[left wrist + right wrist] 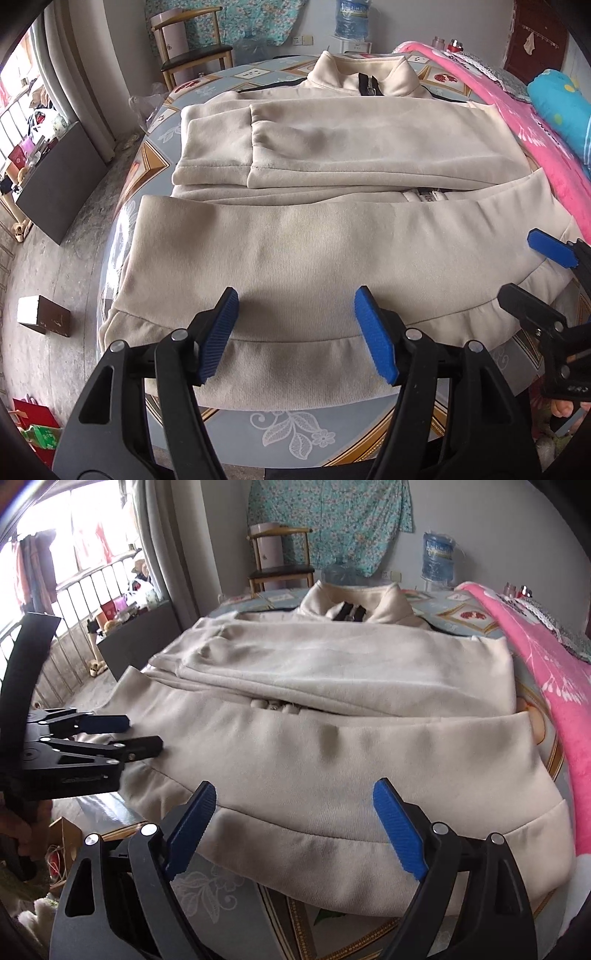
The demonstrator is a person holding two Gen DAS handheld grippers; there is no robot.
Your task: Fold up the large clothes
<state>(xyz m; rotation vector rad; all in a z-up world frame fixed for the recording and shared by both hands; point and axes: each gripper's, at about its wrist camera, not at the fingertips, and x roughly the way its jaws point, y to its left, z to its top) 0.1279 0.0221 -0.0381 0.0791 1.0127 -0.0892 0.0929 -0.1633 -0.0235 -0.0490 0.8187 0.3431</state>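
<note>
Jacket (314, 258) — cream fleece with a zip front — lies flat across the patterned tablecloth (295, 435), collar (364, 75) at the far side, hem band (295, 369) at the near table edge. Both sleeves are folded in over the chest; one sleeve cuff (255, 140) overlaps the other. Lower body panel lies smooth, with light creases near the hem.

Left gripper (295, 336): jaws apart, blue pads clear of the cloth, poised just above the hem band on the left half of the jacket. Nothing gripped between them.

Right gripper (295, 827): jaws spread wide, likewise over the hem band on the right half, pads off the fabric, nothing held. From the right wrist view, the left gripper shows at the left edge, fingers parted over the jacket's side.

Pink blanket (535, 140) lies beside the jacket on the right. Wooden chair (192, 48) and water bottle (352, 16) stand beyond the table.
</note>
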